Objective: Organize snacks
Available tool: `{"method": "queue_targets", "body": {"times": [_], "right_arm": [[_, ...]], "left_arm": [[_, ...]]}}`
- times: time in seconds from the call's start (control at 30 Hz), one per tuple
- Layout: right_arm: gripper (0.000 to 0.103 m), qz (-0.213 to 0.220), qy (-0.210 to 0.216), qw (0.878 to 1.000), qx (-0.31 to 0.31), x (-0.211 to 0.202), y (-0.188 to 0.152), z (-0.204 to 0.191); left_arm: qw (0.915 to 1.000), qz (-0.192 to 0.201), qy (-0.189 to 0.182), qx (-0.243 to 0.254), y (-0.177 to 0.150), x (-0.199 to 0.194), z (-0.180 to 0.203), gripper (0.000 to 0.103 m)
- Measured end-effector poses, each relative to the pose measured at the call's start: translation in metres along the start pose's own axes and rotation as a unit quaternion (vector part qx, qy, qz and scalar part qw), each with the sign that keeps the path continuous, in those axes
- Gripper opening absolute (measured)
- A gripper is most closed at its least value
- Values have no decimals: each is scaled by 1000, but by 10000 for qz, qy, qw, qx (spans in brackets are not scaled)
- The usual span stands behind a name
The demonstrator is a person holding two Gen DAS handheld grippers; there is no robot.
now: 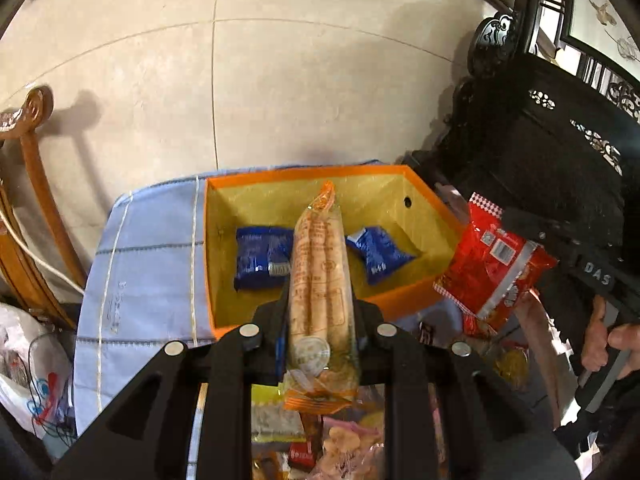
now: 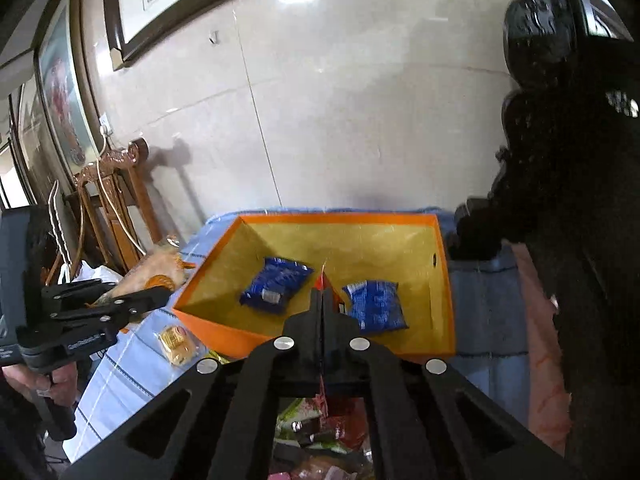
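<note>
Over orange box (image 1: 404, 296): left claw (image 1: 320, 312) pinching crinkly tube pack (image 1: 318, 276).

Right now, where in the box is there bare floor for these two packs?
Box: bare yellow floor along the far wall and in the left corner beside the left blue pack; a narrow strip between that and the right blue pack. The near pile is crowded.
</note>
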State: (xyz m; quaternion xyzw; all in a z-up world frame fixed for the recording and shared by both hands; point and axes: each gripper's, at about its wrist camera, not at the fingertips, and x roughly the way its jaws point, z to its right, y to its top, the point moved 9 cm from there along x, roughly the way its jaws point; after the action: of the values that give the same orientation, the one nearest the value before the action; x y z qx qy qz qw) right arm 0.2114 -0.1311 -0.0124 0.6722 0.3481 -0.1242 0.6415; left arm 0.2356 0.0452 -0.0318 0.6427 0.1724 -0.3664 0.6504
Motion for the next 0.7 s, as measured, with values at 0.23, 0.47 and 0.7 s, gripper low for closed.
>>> {"method": "queue_targets", "body": {"times": [0.23, 0.47, 0.7], "right_arm": [[0, 568, -87, 9983, -15, 4, 81, 2], [100, 447, -1015, 9932, -357, 23, 102, 25], [100, -388, -879, 9945, 404, 24, 6, 61]], "left_arm": [[9989, 362, 171, 258, 72, 10, 4, 21], [9943, 470, 892, 348, 87, 23, -7, 99], [9935, -450, 979, 371, -19, 47, -31, 99]]}}
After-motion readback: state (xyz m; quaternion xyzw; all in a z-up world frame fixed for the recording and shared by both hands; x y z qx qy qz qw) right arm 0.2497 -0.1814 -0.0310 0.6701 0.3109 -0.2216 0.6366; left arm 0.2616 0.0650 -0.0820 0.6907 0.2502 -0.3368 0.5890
